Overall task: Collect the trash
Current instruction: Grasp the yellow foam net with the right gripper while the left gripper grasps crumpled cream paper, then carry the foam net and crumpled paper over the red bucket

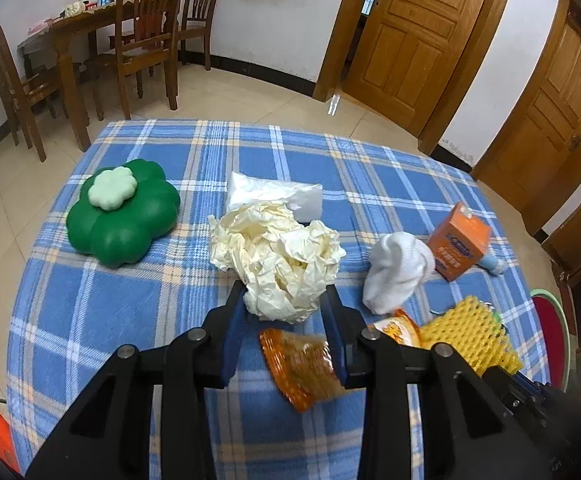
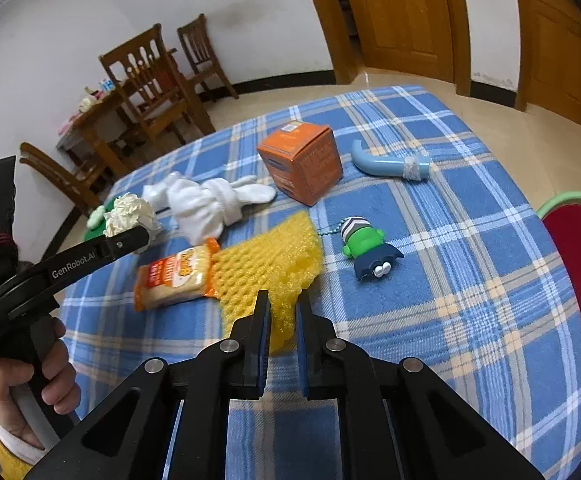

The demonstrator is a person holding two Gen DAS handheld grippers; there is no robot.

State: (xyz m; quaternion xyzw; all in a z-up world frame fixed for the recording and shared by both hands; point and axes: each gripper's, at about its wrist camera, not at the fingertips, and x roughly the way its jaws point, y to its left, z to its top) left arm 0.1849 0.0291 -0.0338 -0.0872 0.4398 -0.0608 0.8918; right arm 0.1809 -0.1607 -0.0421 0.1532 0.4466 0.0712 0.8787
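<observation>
here the pick-up step looks in hand: the left gripper [image 1: 284,300] is clamped on the crumpled cream paper [image 1: 278,254] right at its tips, and the right gripper [image 2: 283,308] is pinched narrow on the near edge of the yellow foam net [image 2: 268,264]. next, i judge, both must lift clear without dragging the one snack wrapper [image 2: 176,274] just left of the right tongs. beyond lie one white cloth [image 2: 210,204], one orange box [image 2: 302,160] and one blue handle [image 2: 390,164], with one green toy [image 2: 364,250] to the right.
</observation>
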